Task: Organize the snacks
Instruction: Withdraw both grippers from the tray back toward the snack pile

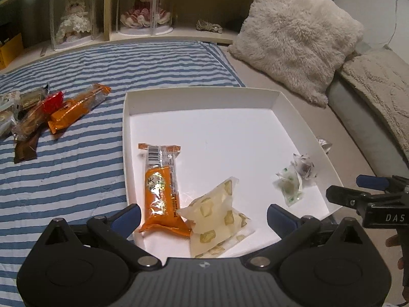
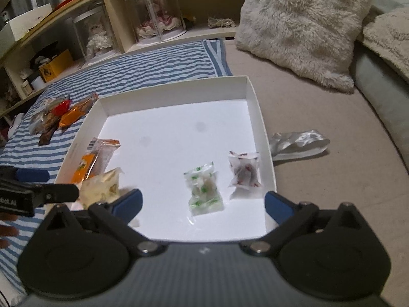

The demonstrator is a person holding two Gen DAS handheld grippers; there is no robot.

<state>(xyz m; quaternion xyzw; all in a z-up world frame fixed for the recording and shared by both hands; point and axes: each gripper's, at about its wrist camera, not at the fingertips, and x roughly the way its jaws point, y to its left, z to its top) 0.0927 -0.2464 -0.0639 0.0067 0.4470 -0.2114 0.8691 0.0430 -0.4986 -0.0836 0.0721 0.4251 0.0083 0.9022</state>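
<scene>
The left gripper [image 1: 204, 217] is hanging wide open over the near edge of the white box [image 1: 199, 99], holding nothing, and the right gripper [image 2: 203, 204] is doing the same. Inside the box, an orange snack [image 1: 161, 189] and a pale yellow packet [image 1: 217, 217] are lying touching near its left wall. A green candy [image 2: 204, 192] and a red candy [image 2: 244, 170] are sitting near its right wall, while more snacks [image 1: 51, 110] are waiting left of the box.

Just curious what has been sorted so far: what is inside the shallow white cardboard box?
The shallow white cardboard box holds four snacks: an orange wrapped bar, a pale yellow-patterned packet overlapping its end, a green-speckled clear candy and a red-speckled one.
</scene>
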